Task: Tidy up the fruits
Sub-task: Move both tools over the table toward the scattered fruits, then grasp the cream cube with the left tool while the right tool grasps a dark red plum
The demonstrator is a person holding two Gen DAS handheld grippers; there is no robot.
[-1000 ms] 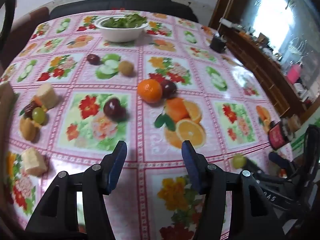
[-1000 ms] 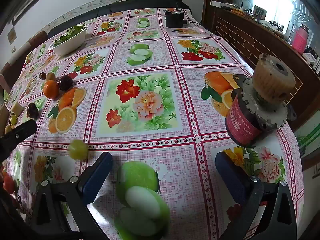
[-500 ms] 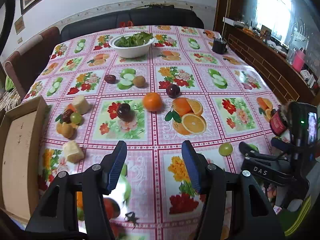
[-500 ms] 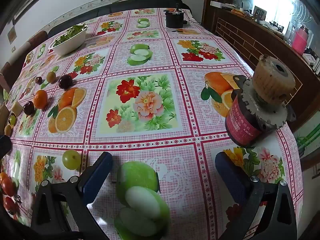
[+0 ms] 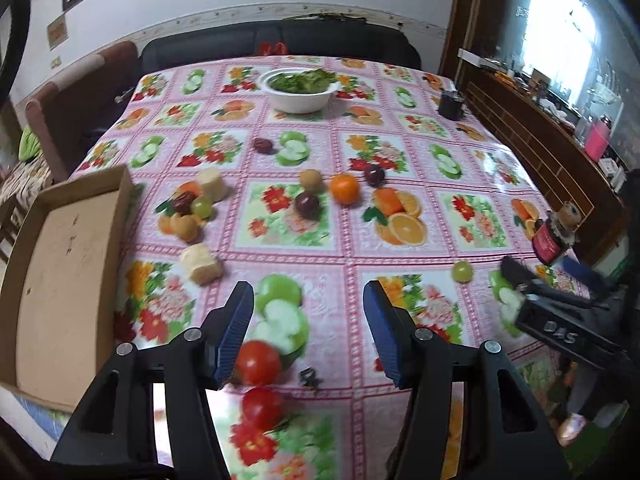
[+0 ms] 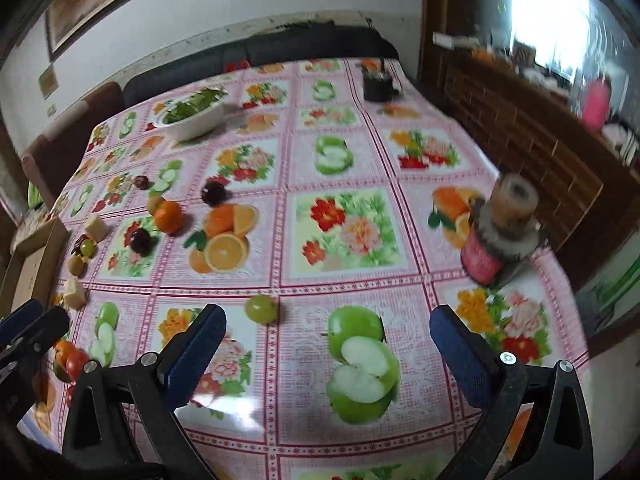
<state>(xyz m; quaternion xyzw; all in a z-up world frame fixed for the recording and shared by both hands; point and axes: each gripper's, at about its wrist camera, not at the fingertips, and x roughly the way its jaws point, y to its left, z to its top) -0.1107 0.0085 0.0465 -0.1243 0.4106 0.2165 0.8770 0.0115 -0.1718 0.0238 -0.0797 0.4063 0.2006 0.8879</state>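
- fruit is lying scattered on the table (image 5: 400,280): an orange (image 5: 344,189), dark plums, a green grape (image 5: 463,271), two tomatoes (image 5: 258,362) at the near edge.
- left hand-held gripper (image 5: 308,332) is hovering with jaws apart, gripping nothing.
- right hand-held gripper (image 6: 328,354) is hanging wide apart, empty.
- cardboard tray (image 5: 60,280) is sitting empty at the left.

pink checked fruit-and-flower print cloth (image 5: 344,256) | white round bowl (image 5: 299,98), green leaves | brown cardboard tray (image 5: 56,280) | round orange fruit (image 5: 344,189)
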